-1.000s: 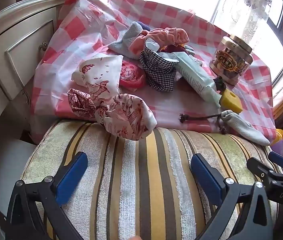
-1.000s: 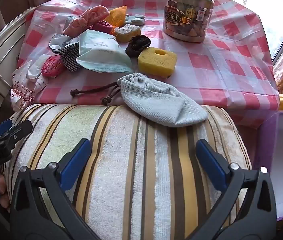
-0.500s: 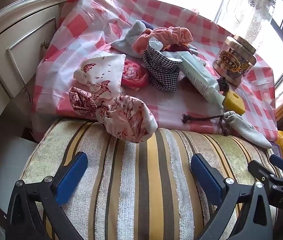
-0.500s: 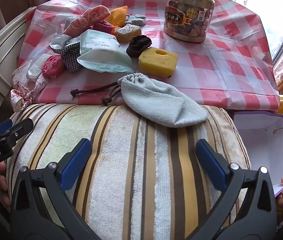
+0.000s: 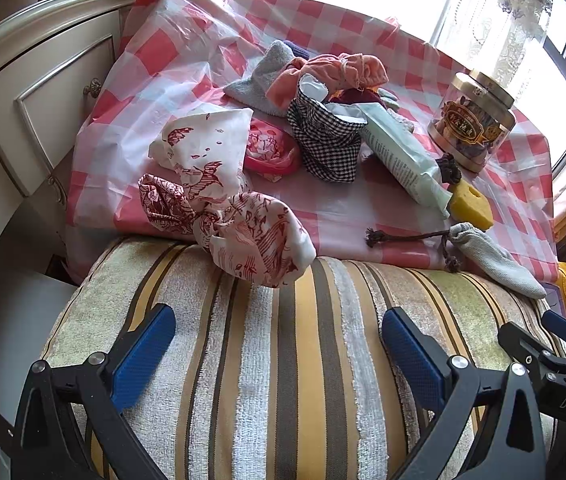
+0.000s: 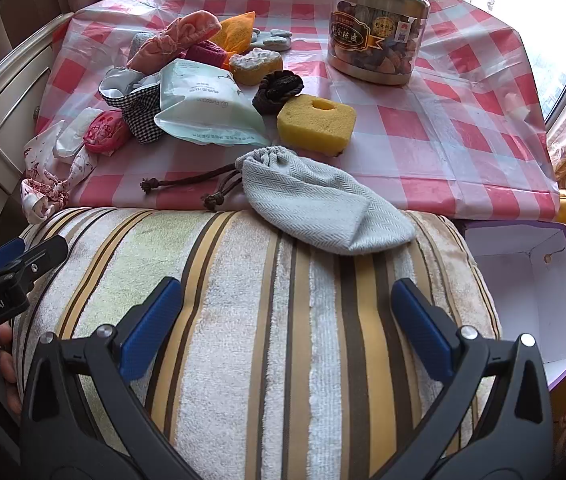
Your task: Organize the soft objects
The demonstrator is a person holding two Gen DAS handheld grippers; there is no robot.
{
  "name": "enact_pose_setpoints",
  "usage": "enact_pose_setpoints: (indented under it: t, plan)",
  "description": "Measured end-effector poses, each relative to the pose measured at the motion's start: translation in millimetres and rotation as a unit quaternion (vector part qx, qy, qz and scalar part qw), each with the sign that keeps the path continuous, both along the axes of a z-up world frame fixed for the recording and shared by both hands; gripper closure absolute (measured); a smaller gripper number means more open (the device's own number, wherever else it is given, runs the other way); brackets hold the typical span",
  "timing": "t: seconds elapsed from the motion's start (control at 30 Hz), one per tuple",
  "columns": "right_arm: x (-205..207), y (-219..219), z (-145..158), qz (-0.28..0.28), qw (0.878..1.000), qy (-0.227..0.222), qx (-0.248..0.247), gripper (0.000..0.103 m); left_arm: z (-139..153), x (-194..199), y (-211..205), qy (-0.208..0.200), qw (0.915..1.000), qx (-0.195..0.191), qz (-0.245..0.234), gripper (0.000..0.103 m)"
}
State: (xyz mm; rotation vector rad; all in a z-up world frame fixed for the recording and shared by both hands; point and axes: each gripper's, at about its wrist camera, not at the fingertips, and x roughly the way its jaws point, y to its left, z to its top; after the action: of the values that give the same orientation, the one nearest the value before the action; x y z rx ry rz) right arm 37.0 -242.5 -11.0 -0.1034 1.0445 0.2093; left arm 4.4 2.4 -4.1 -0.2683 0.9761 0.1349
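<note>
Grey herringbone drawstring pouch [image 6: 323, 208] is the piece I would go for first: it lies dead ahead of my right gripper [image 6: 287, 324], straddling the table's near edge and the far side of the striped cushion [image 6: 267, 320]. Its long axis slants, gathered mouth and two brown cords toward the far left, closed end toward the near right. My right gripper is clearly nearer; from my left gripper [image 5: 279, 352] the pouch sits off to the far right. Both tools are spread wide with nothing between the blue pads, hovering over the cushion.

Ahead of the left one instead is the red-printed white cloth [image 5: 227, 208], drooping onto the cushion. Counting outward: one pouch, one yellow sponge [image 6: 315, 124], one pale green packet [image 6: 203, 108], one checked fabric piece [image 6: 139, 112], one lidded jar [image 6: 379, 28], one open white box [image 6: 523, 292] at the right, beside the cushion.
</note>
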Motion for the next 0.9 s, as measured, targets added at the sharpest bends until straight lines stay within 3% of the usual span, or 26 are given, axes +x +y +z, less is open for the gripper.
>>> enact_pose_setpoints:
  t: [0.9]
  plan:
    - [-1.9,-1.9,3.3,-0.001,1.000,-0.012,0.002,0.000,1.0,1.2,0.1,-0.001,1.0000,0.006,0.003,0.000]
